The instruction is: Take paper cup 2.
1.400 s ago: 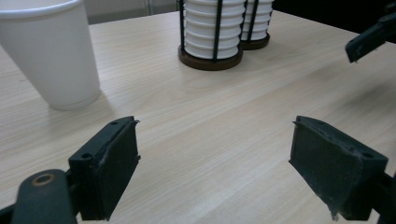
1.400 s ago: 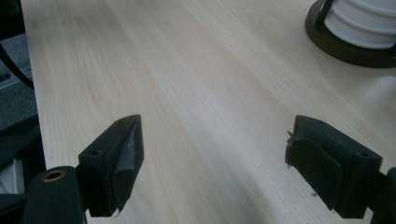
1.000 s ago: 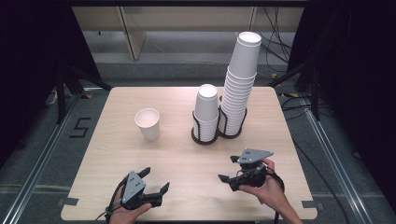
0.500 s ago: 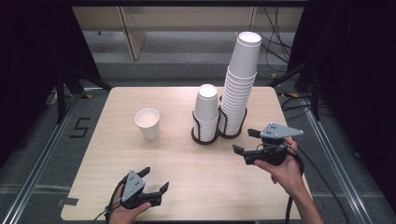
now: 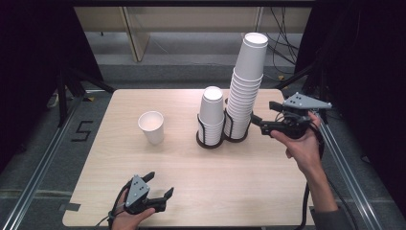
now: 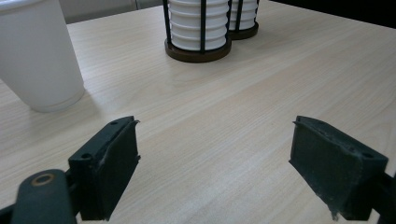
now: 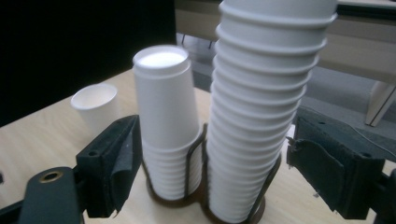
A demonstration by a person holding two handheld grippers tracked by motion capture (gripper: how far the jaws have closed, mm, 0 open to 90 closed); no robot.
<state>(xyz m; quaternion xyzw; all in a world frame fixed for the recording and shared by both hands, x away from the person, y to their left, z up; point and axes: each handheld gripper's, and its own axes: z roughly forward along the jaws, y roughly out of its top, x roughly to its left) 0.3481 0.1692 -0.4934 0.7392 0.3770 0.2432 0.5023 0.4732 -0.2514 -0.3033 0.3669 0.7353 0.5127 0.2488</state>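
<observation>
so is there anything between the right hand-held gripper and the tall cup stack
Nothing: in the high view the right hand-held gripper points at the tall cup stack across a bare gap, and in the right gripper view its open jaws frame the stack directly.

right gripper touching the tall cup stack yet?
Apart. The high view shows bare table between the right gripper and the tall cup stack; its jaws stand open.

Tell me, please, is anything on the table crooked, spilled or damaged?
Nothing is spilled or visibly damaged. One thing stands out: the tall stack of cups leans, its top tipped away from the short stack beside it. The single cup stands upright, apart from both holders. The right gripper is open, beside the tall stack.
</observation>
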